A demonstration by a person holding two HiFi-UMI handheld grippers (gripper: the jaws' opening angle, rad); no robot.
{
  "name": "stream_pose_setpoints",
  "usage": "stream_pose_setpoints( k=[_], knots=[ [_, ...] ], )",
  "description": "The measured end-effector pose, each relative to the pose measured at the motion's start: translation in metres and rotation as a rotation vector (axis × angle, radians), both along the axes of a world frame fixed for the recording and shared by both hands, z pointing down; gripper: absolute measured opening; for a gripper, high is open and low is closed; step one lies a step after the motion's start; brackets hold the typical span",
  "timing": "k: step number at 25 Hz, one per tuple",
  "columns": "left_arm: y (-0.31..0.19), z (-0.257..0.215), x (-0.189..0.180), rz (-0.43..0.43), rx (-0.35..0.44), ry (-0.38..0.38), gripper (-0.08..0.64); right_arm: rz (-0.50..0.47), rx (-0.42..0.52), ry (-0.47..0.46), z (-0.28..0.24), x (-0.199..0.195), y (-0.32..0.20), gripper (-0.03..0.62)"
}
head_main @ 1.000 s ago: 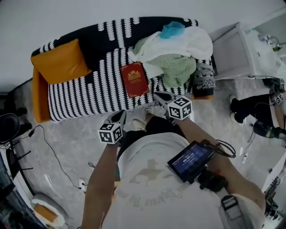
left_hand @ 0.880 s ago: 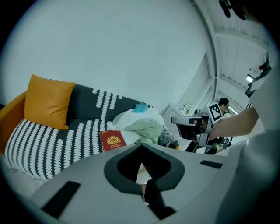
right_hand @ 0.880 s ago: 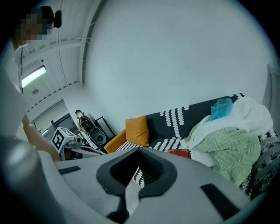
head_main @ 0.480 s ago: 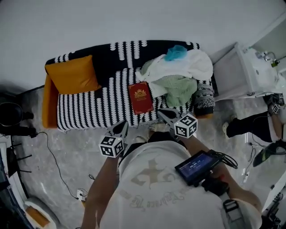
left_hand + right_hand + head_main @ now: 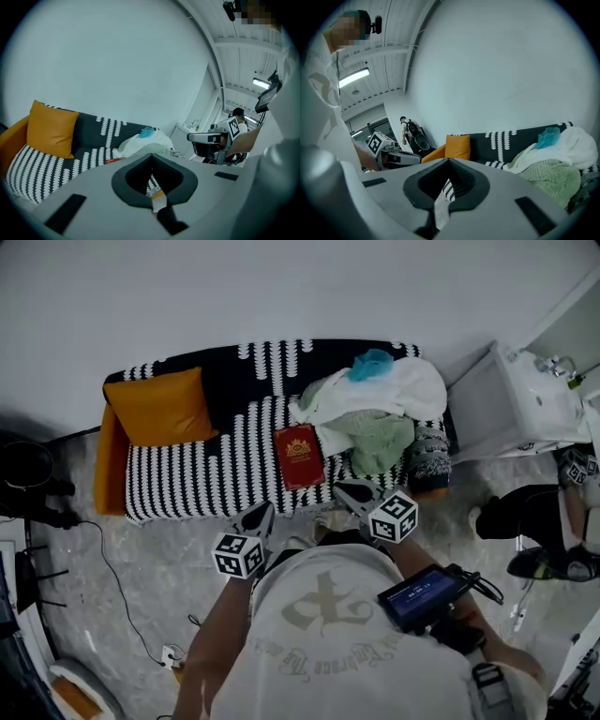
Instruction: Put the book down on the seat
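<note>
Currently: book (image 5: 300, 457) flat on striped seat (image 5: 206, 465), ahead of left gripper (image 5: 260, 514) and right gripper (image 5: 352, 491); both clenched, empty.

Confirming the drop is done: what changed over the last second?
The left gripper and right gripper, both shut and empty, drew back from the front edge of the black-and-white striped sofa; the right one no longer overlaps it. Nothing was grabbed or released. The red hardcover book stays flat on the seat beside the heap of clothes; orange cushion unmoved.
</note>
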State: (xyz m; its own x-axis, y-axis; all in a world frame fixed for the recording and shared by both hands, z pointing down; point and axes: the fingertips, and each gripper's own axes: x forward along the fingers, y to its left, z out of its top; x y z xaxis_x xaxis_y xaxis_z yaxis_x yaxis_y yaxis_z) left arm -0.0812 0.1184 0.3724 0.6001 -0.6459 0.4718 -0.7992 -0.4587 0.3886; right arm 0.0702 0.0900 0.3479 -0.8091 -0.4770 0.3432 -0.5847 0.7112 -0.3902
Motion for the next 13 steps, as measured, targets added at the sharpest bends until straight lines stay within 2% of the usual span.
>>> stream_pose_setpoints(
  k=[13],
  knots=[
    [-0.006, 0.004, 0.008, 0.007, -0.004, 0.0, 0.011, -0.001, 0.001, 0.013, 0.004, 0.004, -0.007, 0.015]
  ],
)
